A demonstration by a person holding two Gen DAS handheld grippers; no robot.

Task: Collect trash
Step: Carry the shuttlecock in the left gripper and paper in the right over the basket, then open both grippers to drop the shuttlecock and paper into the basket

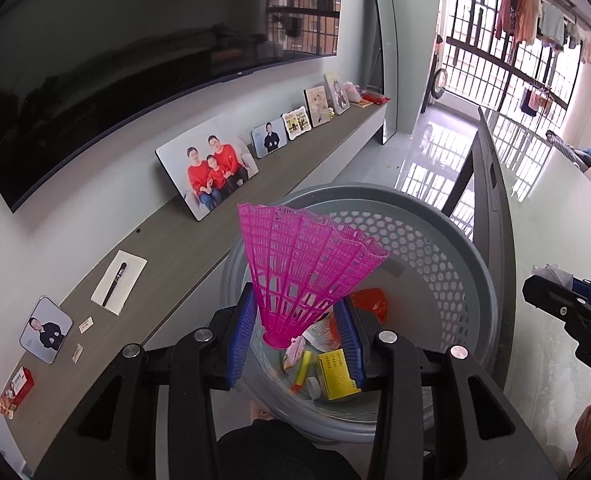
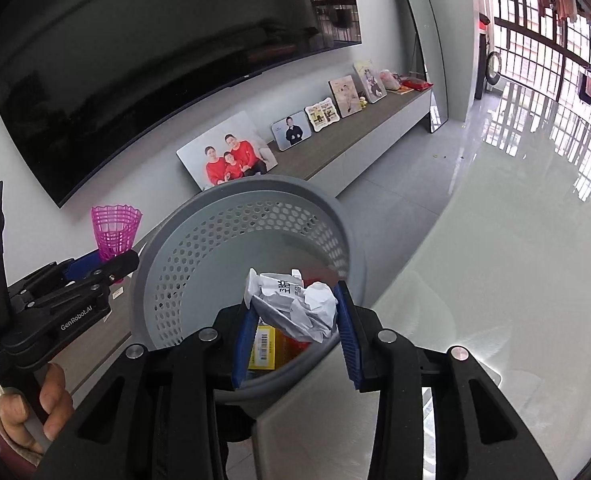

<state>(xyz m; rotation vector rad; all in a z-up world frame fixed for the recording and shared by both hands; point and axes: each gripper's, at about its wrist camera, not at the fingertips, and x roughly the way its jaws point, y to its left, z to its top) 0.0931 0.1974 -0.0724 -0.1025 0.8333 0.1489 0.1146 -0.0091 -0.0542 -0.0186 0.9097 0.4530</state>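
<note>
The left gripper (image 1: 299, 320) pinches a pink shuttlecock (image 1: 307, 268) near its cork end, skirt flaring upward. It hangs over the near-left part of the grey bin's (image 1: 447, 216) mouth. The right gripper (image 2: 295, 312) clamps a crumpled paper wad (image 2: 295, 300) between its blue pads (image 2: 349, 344), over the bin's near rim by the edge of the white table (image 2: 495, 260).

The step in hand looks like dropping both pieces into the bin. To do it well, each piece should sit fully inside the rim before the jaws spread. The paper looks close to the near rim, so the right gripper probably wants to go a little further toward the bin's middle. The shuttlecock is light and its skirt is wide, so it could tip and catch the rim; letting go low and centred would help. Boxes and wrappers (image 1: 335, 372) already lie at the bottom, and there is room left.

Both grippers tilt steeply downward toward the bin, side by side and apart. In the right wrist view, the left gripper's handle is wrapped by the person's hand (image 2: 31, 408) at the lower left.
</note>
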